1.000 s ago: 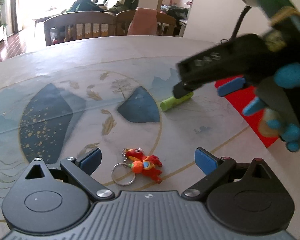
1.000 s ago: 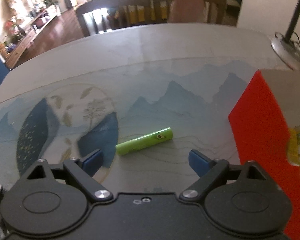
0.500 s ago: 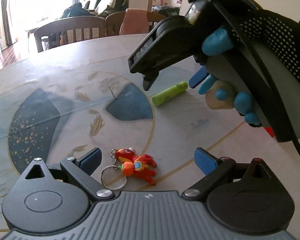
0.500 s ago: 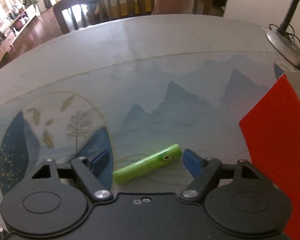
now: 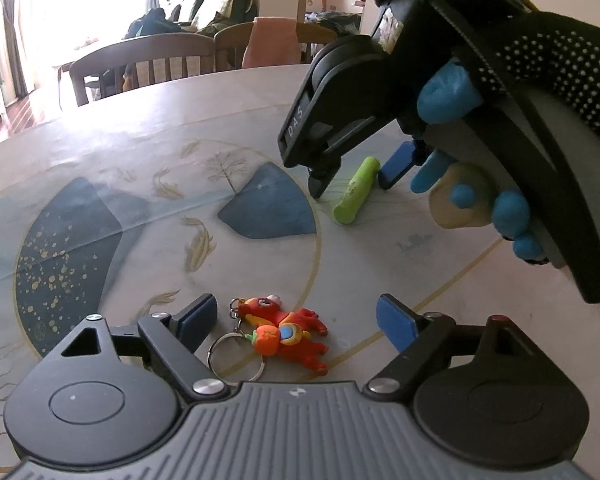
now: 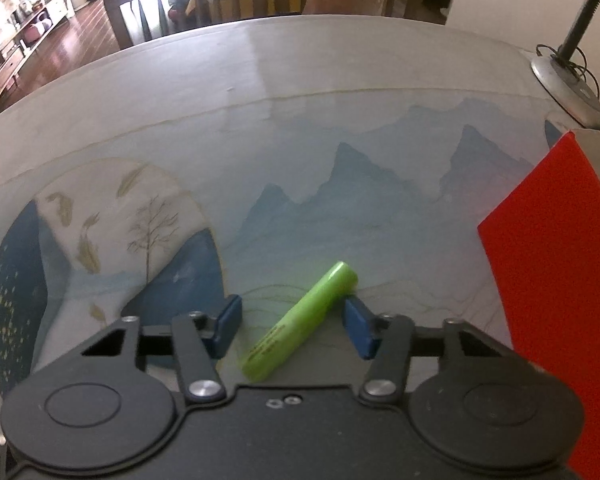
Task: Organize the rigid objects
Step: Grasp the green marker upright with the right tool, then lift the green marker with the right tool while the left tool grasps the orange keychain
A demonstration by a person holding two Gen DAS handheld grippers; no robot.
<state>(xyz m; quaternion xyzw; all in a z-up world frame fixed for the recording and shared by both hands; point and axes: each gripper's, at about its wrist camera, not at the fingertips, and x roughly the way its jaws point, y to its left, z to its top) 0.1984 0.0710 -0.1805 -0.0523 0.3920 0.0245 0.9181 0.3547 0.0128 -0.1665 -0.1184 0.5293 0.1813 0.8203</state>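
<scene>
table (image 6: pixel 300 80), red sheet (image 6: pixel 548 240) cut off

The worktop (image 6: pixel 300 80) carries a printed cover of blue mountains, a tree and gold fish. A green tube (image 6: pixel 300 322) lies flat on it, a red sheet (image 6: pixel 548 280) at its right edge, a lamp base (image 6: pixel 568 84) behind. A red keychain (image 5: pixel 284 334) lies nearer.

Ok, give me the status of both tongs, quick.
Left tongs: open, holding nothing, the red keychain toy lying on the table between the fingers.
Right tongs: open, straddling the green marker, not yet shut on it.
</scene>
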